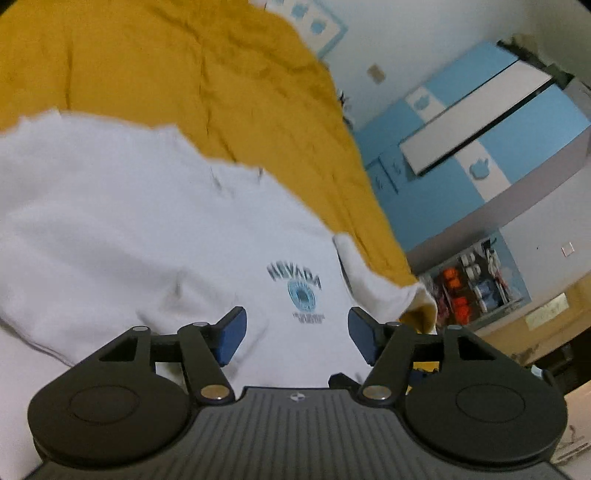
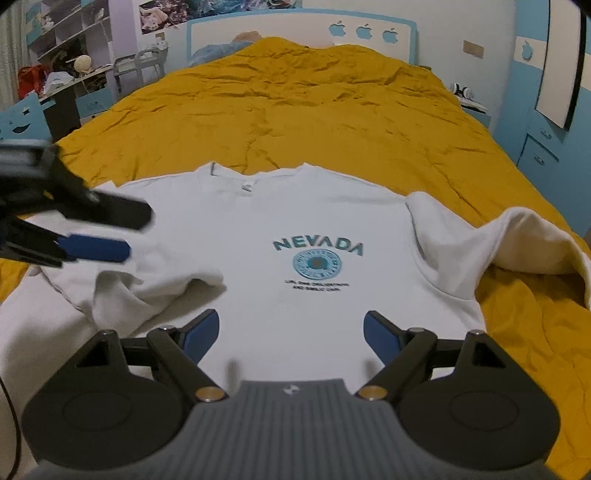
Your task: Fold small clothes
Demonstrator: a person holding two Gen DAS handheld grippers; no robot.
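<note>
A white T-shirt [image 2: 295,221] with a blue "NEVADA" print [image 2: 317,254] lies face up on the yellow bedspread [image 2: 295,103]. Its left sleeve is folded inward over the body [image 2: 155,291]; its right sleeve [image 2: 517,240] lies rumpled and spread out. My right gripper [image 2: 291,332] is open and empty, above the shirt's lower hem. My left gripper [image 1: 295,332] is open and empty over the shirt [image 1: 147,221], tilted; it also shows in the right wrist view [image 2: 122,230], blurred, above the shirt's left shoulder.
The bed's white and blue headboard [image 2: 295,33] is at the far end. Blue and white wardrobes [image 2: 546,92] stand to the right, a cluttered desk and shelves [image 2: 66,74] to the left. The bedspread [image 1: 184,74] stretches beyond the collar.
</note>
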